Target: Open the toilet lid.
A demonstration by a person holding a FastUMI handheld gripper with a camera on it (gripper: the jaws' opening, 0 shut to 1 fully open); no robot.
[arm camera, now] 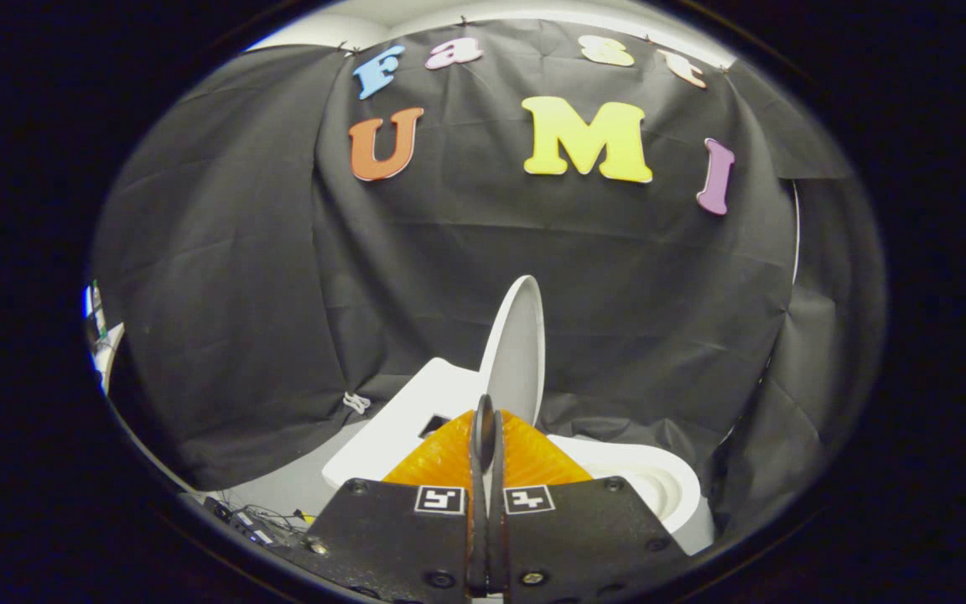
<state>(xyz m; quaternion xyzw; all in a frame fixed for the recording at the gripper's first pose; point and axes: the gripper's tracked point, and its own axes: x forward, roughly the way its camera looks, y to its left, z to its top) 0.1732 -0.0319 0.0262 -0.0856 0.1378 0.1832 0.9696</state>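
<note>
White toilet lid (pixel 516 352) stands up at the back edge of the bowl (pixel 659 482), past my gripper (pixel 485 436) with fingers together, so I think opening's done and I just pull away

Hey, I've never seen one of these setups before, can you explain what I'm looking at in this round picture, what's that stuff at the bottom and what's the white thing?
The picture comes from a small fisheye camera riding on a hand-held gripper, a two-finger tool that a person carries; that is why everything bulges. The dark plates with square markers at the bottom are the tool's own body, and its two fingers run forward from them. The fingers are pressed together with nothing between them.

Just beyond the fingers stands a white toilet in a booth hung with black cloth. Its lid is raised, standing nearly upright, seen almost edge-on, so the bowl is uncovered. The white block beside the lid is probably the tank. Some cables lie on the floor below it.
</note>
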